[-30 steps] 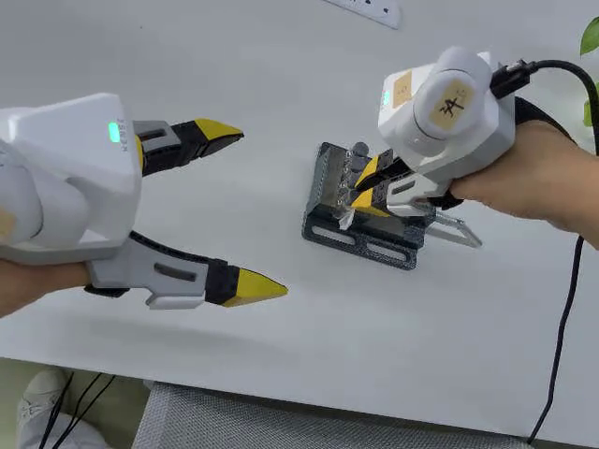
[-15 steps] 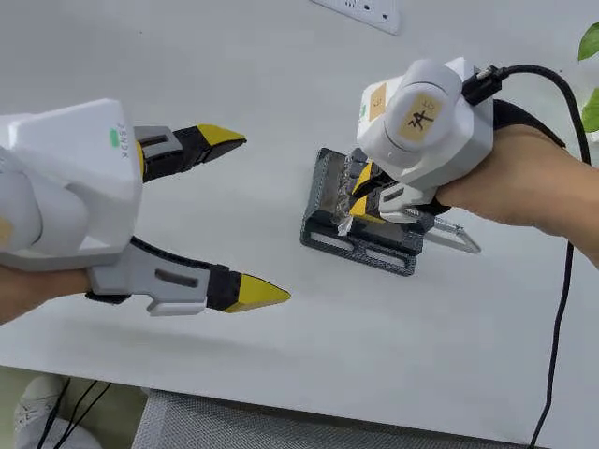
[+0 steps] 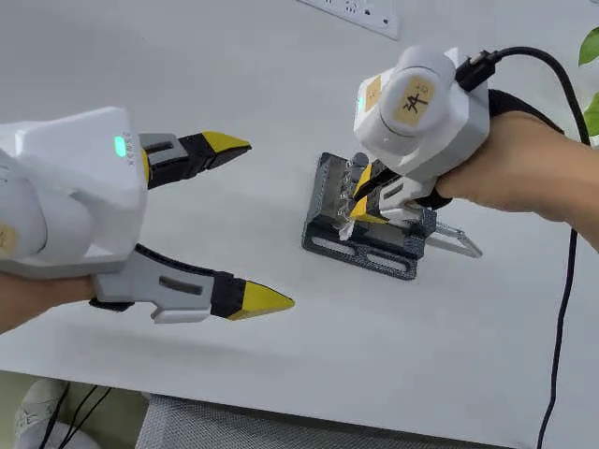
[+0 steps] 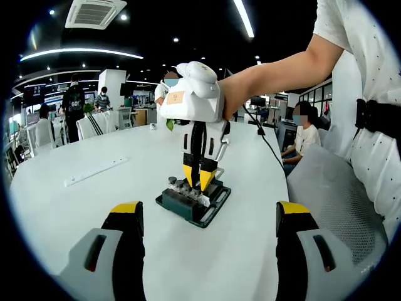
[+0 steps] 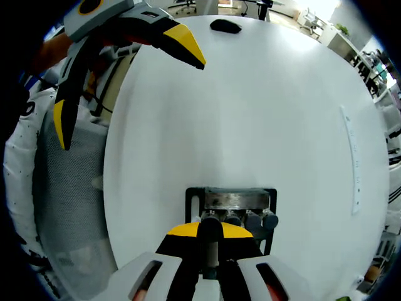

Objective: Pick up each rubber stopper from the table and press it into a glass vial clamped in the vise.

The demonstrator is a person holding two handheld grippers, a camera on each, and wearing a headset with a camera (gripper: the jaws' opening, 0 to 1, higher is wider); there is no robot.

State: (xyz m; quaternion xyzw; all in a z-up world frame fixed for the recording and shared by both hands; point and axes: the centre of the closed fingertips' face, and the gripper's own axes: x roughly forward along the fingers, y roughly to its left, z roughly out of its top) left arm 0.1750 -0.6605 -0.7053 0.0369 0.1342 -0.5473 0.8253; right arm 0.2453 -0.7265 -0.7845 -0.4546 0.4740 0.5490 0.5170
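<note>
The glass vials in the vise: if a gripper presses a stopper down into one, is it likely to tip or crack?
Tipping seems unlikely: the vials stand upright in a row, clamped in the vise. Being glass, they may crack if the right gripper pushes its stopper off-axis.

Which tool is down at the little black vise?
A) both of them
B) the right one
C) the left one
B: the right tool pinches a rubber stopper right over the vise, while the left tool hangs wide open, apart from it, over the table.
</note>
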